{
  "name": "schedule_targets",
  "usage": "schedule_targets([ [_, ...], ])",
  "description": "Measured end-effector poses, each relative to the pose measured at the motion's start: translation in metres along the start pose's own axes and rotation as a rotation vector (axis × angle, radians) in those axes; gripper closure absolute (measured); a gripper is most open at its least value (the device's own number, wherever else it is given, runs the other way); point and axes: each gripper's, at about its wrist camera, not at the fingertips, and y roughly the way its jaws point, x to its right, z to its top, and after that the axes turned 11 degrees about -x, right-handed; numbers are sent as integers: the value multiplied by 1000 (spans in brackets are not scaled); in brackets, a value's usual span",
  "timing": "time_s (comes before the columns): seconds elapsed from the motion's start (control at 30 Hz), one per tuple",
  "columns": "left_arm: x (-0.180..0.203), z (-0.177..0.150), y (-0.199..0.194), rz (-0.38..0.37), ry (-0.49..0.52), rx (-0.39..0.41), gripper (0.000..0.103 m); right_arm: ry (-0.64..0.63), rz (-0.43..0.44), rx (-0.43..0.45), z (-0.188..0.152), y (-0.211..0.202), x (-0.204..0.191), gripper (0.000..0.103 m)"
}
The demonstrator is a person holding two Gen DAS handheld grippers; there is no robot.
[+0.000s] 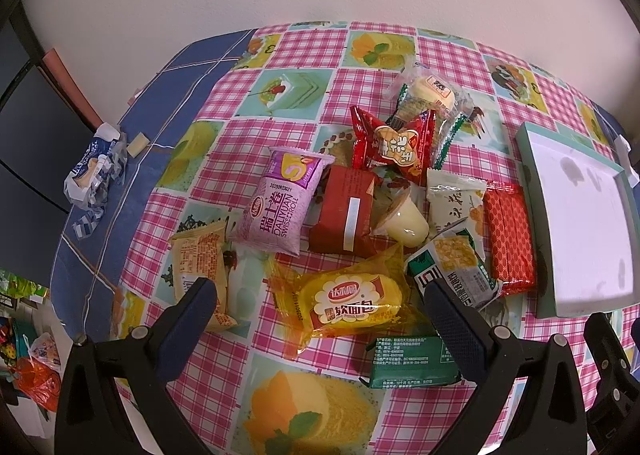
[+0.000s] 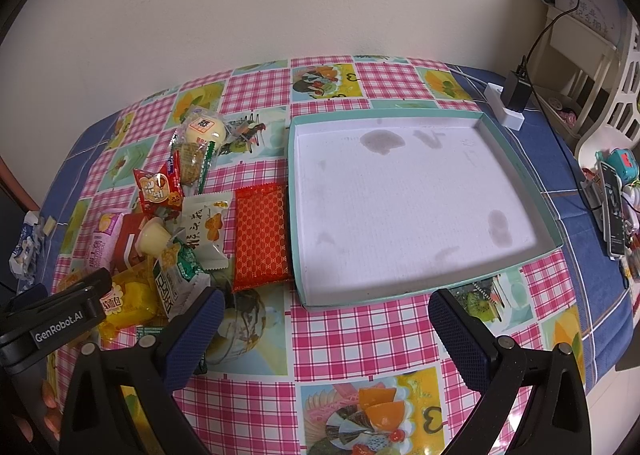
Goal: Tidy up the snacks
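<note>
A pile of wrapped snacks lies on the checked tablecloth. My left gripper is open and empty, hovering just above a yellow soft-bread pack. Behind it lie a purple Swiss-roll pack, a dark red pack, a jelly cup, a red candy bag and an orange-red patterned pack. A shallow teal-rimmed box with a white stained floor stands right of the pile and holds nothing. My right gripper is open and empty at its near edge. The orange-red pack touches the box's left wall.
A crumpled blue-white wrapper lies on the blue cloth at the far left. A white power strip with a black charger sits behind the box. A phone and small items crowd the right table edge. A wall stands behind the table.
</note>
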Motion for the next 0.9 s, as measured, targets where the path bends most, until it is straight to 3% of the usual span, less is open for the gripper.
schedule_targets([
  [0.37,-5,-1,5,-15,-20,-17,0,-26,-4,-11,-4,5,-7,0],
  [0.73,-66,4,28,-59,-215,-98,0,-131,197,-186,-9,38,-52,0],
  [0.9,-93,2,42,-75,-284,-142,0,-168,240,-261,-16,51,-74,0],
])
